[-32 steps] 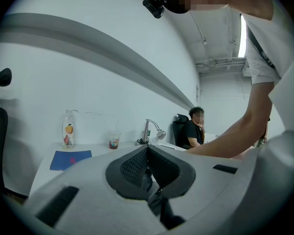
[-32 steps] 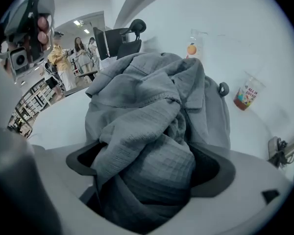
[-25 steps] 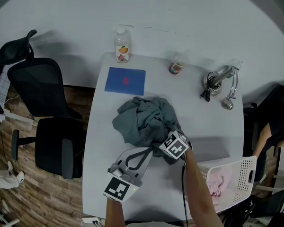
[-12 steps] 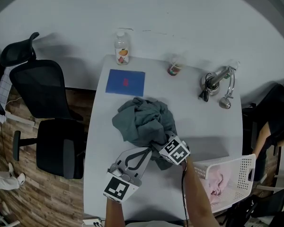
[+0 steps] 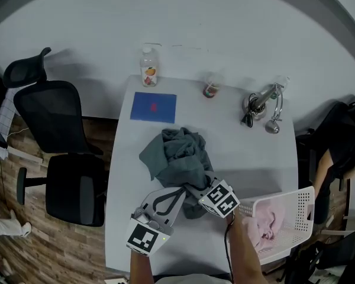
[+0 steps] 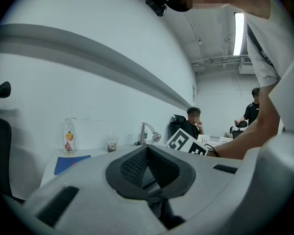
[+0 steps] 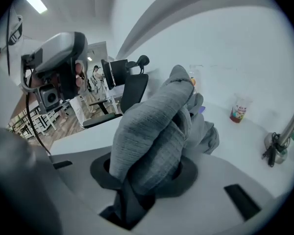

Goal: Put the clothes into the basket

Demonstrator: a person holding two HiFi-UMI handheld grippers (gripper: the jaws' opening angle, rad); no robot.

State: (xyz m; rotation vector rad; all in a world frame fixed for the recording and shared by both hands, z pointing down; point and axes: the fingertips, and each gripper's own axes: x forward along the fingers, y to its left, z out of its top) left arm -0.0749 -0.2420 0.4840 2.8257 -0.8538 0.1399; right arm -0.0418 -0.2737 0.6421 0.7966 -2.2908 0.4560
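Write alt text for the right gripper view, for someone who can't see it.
The right gripper has just been closing its jaws on a bunched grey garment, which rises between them and fills the centre. Behind it are a white table with a small cup, and a black office chair at the left.

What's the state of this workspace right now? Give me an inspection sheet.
Surface: white table, no spills seen.
Job's things: grey garment bunched on it; white basket at its near-right corner, pink garment inside.
Clutter: bottle, cup, blue mat, metal gooseneck fixture.
Grippers: right gripper jaws have just been closing, clamped on the grey garment; left gripper jaws together, empty.
Cables: black cable along right forearm.
Surroundings: office chair, wood floor, seated person.
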